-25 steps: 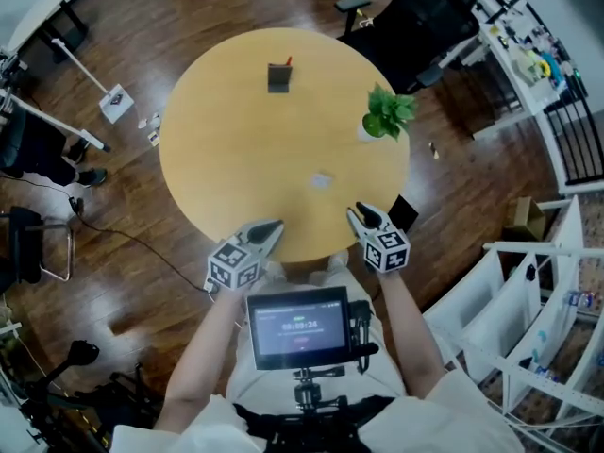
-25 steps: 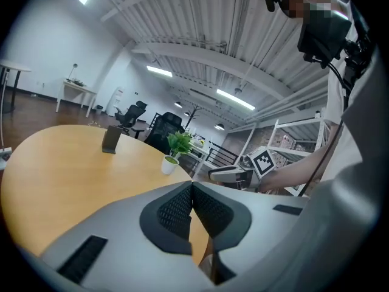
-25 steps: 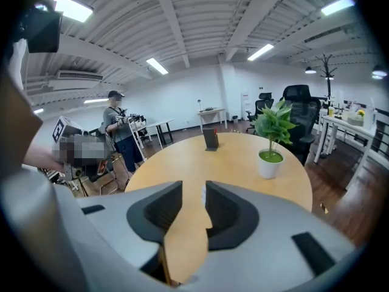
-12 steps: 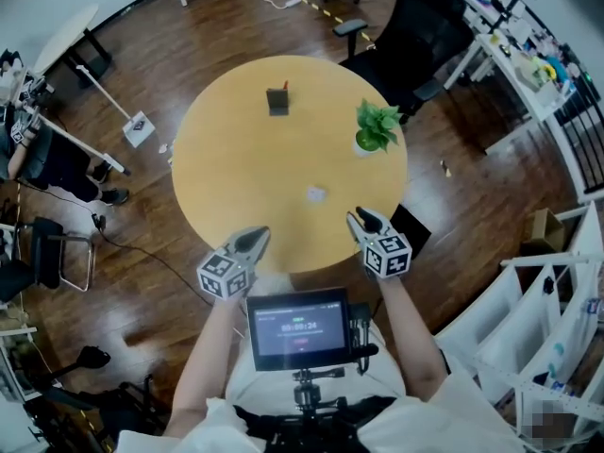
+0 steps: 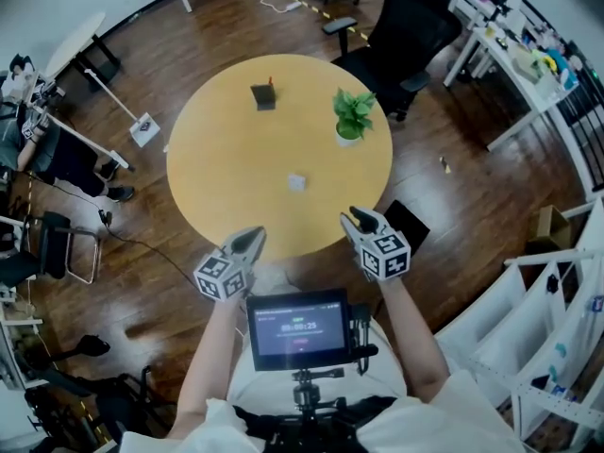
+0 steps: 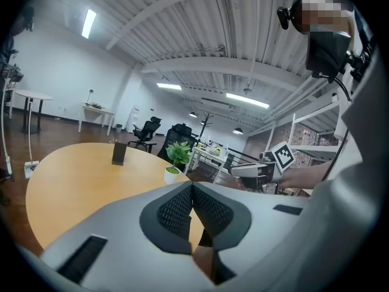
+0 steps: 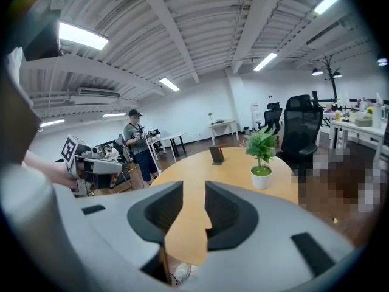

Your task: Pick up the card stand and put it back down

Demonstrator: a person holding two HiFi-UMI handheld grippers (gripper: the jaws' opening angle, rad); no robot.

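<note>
The card stand [image 5: 263, 95] is a small dark upright holder with a red bit on top, standing at the far side of the round wooden table [image 5: 217, 159]. It also shows in the left gripper view [image 6: 119, 153] and the right gripper view [image 7: 216, 154]. My left gripper [image 5: 253, 236] hovers at the table's near edge, far from the stand, its pads [image 6: 176, 208] touching with nothing between them. My right gripper [image 5: 355, 218] is level with it on the right, its pads [image 7: 226, 208] apart and empty.
A potted green plant [image 5: 350, 116] stands right of the stand, and a small white object [image 5: 296, 182] lies mid-table. A black office chair [image 5: 406, 26] is behind the table, with cluttered desks [image 5: 514, 36] at right. A person [image 7: 138, 151] stands by tables far off.
Both grippers have risen a little by the table's near edge, the left one drifting left. The table sits further left in the head view. The stand has not moved on it.
</note>
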